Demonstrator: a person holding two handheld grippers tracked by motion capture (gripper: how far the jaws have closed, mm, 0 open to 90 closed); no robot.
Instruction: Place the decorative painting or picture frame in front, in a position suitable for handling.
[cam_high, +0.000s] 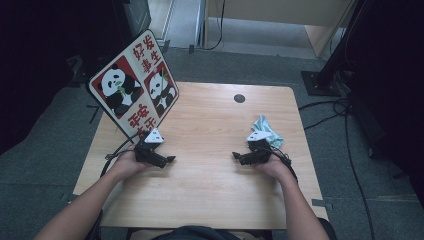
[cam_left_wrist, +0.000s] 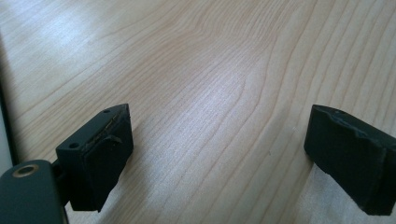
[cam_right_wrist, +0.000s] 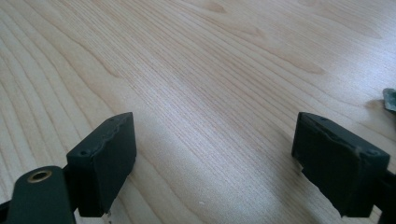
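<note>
Two grippers: one in each of the person's hands, both low over the wooden table (cam_high: 210, 125), facing each other across bare wood.
Left gripper (cam_high: 170, 159): held at the table's left side, its tips aimed toward the table's middle; a grey three-cornered plate sits on top and a cable trails off to the left.
Left jaws: wide apart in the left gripper view (cam_left_wrist: 217, 154), with nothing between them but wood grain.
Right gripper (cam_high: 235, 156): held at the table's right side, its tips aimed toward the left gripper; well apart from it.
Right jaws: wide apart in the right gripper view (cam_right_wrist: 212, 161), holding nothing, bare table between them.
Cloth (cam_high: 266, 129): a small, crumpled, pale blue-green piece lying on the table just behind the right gripper, partly hidden by that gripper's grey plate; whether it touches the gripper cannot be told. A dark sliver of something at the right edge of the right gripper view may be this cloth; too little shows to be sure.
Panda sign (cam_high: 134, 85): a board with two pandas on red panels and red characters, standing tilted at the table's far left corner, just behind the left gripper.
Round hole (cam_high: 239, 98): a dark cable opening near the table's far edge, right of the sign.
Forearms: both come in from the bottom of the high view.
</note>
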